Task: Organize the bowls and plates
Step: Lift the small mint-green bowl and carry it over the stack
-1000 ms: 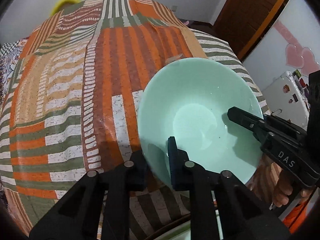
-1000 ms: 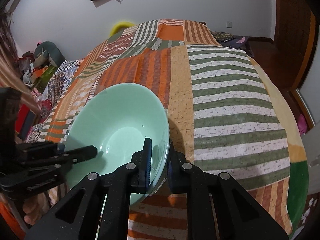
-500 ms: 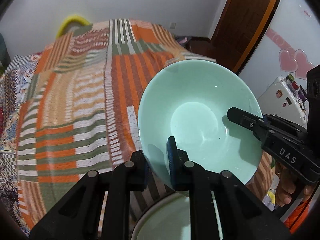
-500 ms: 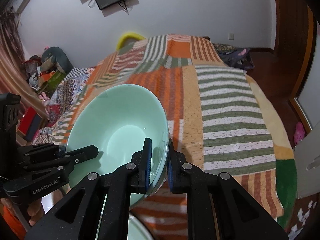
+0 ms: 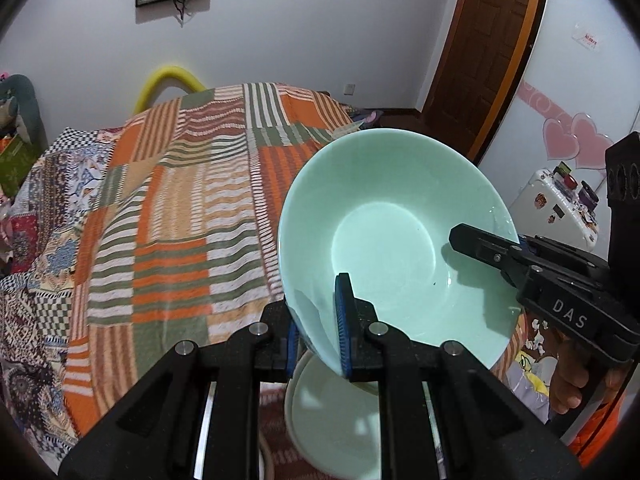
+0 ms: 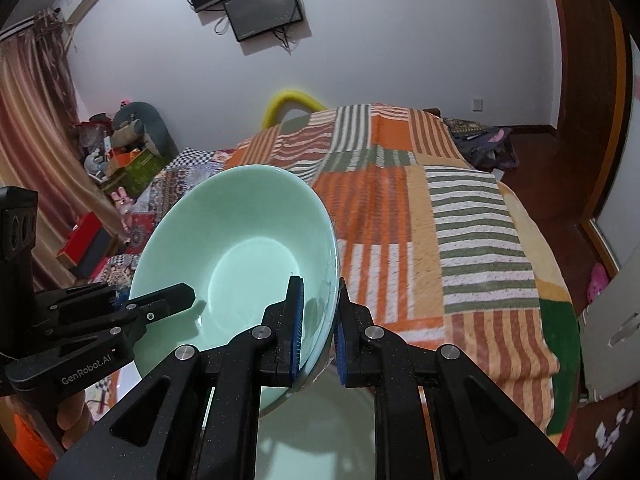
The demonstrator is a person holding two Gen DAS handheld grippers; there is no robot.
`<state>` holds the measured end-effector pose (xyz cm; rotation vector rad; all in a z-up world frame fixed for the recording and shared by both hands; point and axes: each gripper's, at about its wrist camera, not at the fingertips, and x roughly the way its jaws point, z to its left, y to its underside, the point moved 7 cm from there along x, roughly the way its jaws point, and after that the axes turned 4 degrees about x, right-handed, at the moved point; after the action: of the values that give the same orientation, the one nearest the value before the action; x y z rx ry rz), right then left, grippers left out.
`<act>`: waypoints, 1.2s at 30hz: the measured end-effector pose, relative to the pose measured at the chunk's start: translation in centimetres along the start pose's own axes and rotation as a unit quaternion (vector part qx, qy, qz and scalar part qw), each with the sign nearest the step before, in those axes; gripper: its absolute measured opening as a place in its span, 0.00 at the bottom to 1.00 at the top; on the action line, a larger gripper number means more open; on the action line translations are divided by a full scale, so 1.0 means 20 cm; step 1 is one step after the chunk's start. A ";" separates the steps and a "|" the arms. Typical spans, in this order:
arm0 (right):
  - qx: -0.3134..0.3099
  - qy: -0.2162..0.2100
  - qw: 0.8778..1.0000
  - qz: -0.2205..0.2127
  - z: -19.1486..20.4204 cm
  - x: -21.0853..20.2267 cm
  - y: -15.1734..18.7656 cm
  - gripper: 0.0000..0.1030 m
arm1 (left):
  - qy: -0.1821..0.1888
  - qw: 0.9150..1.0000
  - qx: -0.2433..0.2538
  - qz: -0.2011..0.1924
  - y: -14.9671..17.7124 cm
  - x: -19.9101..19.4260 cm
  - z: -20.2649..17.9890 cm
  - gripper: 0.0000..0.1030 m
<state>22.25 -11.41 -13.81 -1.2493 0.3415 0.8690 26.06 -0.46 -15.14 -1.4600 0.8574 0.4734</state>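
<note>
Large pale-green glazed ceramic bowl (image 5: 394, 240) is held in the air above the near end of the bed, tilted, opening toward the cameras. Left gripper (image 5: 318, 324) clamps its near-left rim, one pad inside, one outside. Right gripper (image 6: 318, 320) is closed on the opposite rim the same way. Likely stiff, fairly heavy, slick glaze and breakable; the rim is the only place to pinch, two-sided hold seems sensible. Below it sits another pale round dish (image 5: 332, 412), partly hidden. Surface is an orange, green and white striped patchwork blanket (image 6: 460, 248), soft, uneven. Bedroom: white wall, wall-mounted dark screen (image 6: 264, 8), brown wooden door (image 5: 492, 52) far right, clutter far left.
</note>
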 end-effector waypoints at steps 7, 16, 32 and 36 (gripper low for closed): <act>-0.022 -0.009 1.000 0.000 0.17 -0.02 0.07 0.12 | -0.014 1.000 -0.016 -0.013 0.15 -0.20 0.11 0.15; -0.048 -0.037 0.998 0.017 0.41 0.04 0.20 0.13 | -0.044 0.998 -0.049 -0.013 0.37 -0.35 0.32 0.15; -0.061 -0.081 0.992 0.077 0.69 0.27 0.45 0.13 | -0.088 0.990 -0.111 0.022 0.67 -0.33 0.67 0.15; -0.063 -0.080 0.990 0.099 0.72 0.33 0.52 0.13 | -0.091 0.988 -0.121 0.033 0.74 -0.29 0.71 0.15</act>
<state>15.72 4.97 -20.70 -1.2657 0.2885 1.1689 14.43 16.11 -21.94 -1.5840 0.7222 0.7693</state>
